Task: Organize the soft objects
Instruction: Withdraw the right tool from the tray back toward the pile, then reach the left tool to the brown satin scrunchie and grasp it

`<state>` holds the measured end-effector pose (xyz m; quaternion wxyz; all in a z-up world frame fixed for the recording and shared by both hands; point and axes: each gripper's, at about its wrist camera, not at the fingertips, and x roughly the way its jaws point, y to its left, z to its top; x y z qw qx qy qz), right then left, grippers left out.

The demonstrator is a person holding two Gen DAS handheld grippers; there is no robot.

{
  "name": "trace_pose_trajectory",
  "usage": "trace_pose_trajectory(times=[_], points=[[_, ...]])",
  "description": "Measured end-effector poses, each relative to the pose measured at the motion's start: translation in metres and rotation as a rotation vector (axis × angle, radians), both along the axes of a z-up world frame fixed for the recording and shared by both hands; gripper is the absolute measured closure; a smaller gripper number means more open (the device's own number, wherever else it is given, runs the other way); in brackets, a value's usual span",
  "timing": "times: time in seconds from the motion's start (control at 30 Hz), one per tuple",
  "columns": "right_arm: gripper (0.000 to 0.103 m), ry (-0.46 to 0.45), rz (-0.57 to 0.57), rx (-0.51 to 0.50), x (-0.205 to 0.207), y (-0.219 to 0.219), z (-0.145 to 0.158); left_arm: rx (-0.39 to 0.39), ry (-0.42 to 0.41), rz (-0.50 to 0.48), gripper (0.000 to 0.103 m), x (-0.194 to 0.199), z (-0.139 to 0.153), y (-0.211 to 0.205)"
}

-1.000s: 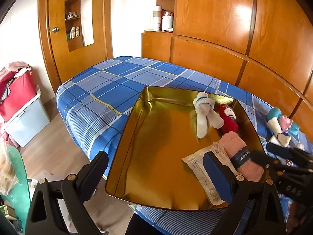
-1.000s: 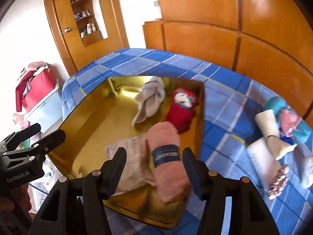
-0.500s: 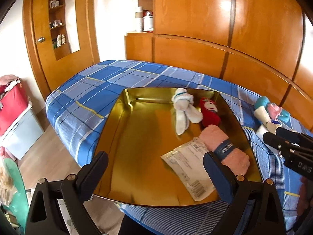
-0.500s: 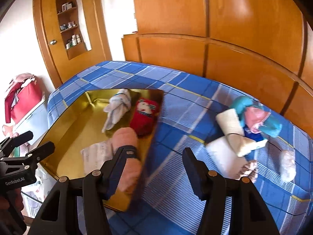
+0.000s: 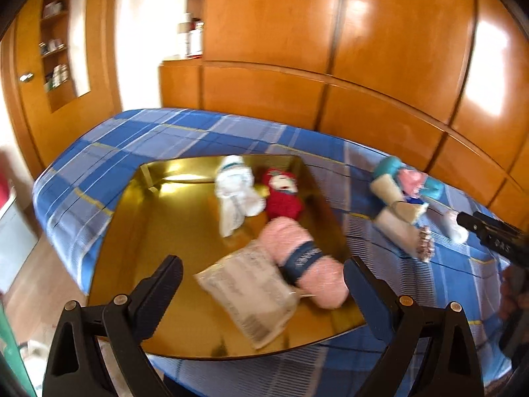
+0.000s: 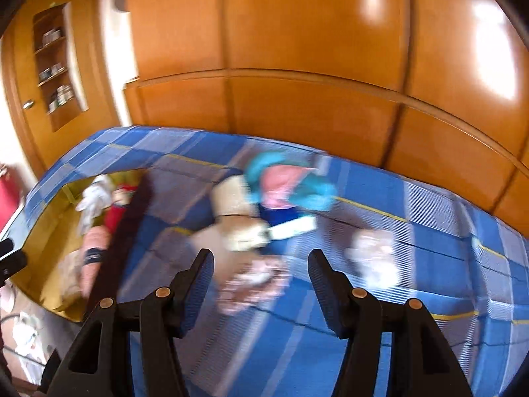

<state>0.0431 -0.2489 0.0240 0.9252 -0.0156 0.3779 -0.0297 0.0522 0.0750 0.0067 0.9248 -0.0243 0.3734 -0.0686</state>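
A gold tray (image 5: 158, 231) lies on the blue checked bed (image 5: 132, 139). In it are a white sock bundle (image 5: 231, 195), a red plush (image 5: 282, 198), a pink towel roll (image 5: 304, 261) with a navy band, and a plastic packet (image 5: 251, 294). My left gripper (image 5: 263, 271) hangs open over the tray's near end, holding nothing. My right gripper (image 6: 261, 261) is open and empty above a blurred pile on the bed: a frilly scrunchie (image 6: 251, 281), cream rolls (image 6: 238, 221) and a teal and pink item (image 6: 287, 178). The tray (image 6: 46, 225) is at its left.
A small white bundle (image 6: 373, 254) lies on the bed right of the pile. Wooden wardrobe panels (image 5: 330, 66) run close behind the bed. A door with shelves (image 5: 56, 66) stands at the left, and floor shows below the bed's left edge.
My right gripper has swung right, from over the pink towel roll in the tray to above the pile on the bed. The left gripper's view has drifted right; the tray's contents stay put.
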Motion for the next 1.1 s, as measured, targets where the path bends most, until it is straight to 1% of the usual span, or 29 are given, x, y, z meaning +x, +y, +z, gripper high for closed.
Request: trace_pose_trajectory(times=[0.13,0.23,0.3,0.4,0.5,0.6,0.67,0.7,0.8,0.93,1.0,1.03,1.07,1.1], points=[[0.043,-0.006,-0.113,0.005,-0.006,-0.046,-0.003,-0.007,0.003,-0.08,0.005,0.001,0.005,-0.026],[0.042,-0.008,-0.215,0.058,-0.011,-0.08,-0.01,0.0,0.019,-0.135,0.005,0.004,0.006,-0.048],[0.042,-0.004,-0.282,0.127,-0.014,-0.1,-0.014,-0.029,0.08,-0.182,0.005,0.011,0.001,-0.067],[0.042,-0.002,-0.331,0.209,-0.016,-0.117,-0.015,-0.039,0.12,-0.228,0.005,0.018,-0.003,-0.092],[0.042,-0.009,-0.342,0.218,-0.018,-0.12,-0.013,-0.035,0.171,-0.272,0.009,0.031,-0.011,-0.126],[0.042,-0.009,-0.325,0.234,-0.018,-0.117,-0.012,0.003,0.164,-0.313,0.018,0.037,-0.016,-0.155],[0.042,-0.008,-0.317,0.235,-0.018,-0.115,-0.011,0.035,0.151,-0.36,0.03,0.04,-0.02,-0.178],[0.042,-0.009,-0.313,0.237,-0.018,-0.114,-0.012,0.05,0.149,-0.39,0.031,0.042,-0.022,-0.189],[0.042,-0.011,-0.307,0.246,-0.018,-0.114,-0.01,0.094,0.14,-0.468,0.031,0.049,-0.03,-0.217],[0.042,-0.018,-0.322,0.263,-0.019,-0.119,-0.008,0.154,0.132,-0.545,0.03,0.057,-0.044,-0.246],[0.042,-0.015,-0.336,0.277,-0.019,-0.123,-0.008,0.206,0.126,-0.584,0.03,0.058,-0.052,-0.26],[0.042,-0.014,-0.34,0.282,-0.019,-0.124,-0.008,0.232,0.13,-0.599,0.038,0.059,-0.059,-0.266],[0.042,-0.014,-0.345,0.287,-0.019,-0.126,-0.008,0.241,0.138,-0.612,0.058,0.06,-0.063,-0.27],[0.042,-0.013,-0.352,0.293,-0.019,-0.127,-0.008,0.251,0.144,-0.622,0.064,0.062,-0.067,-0.273]])
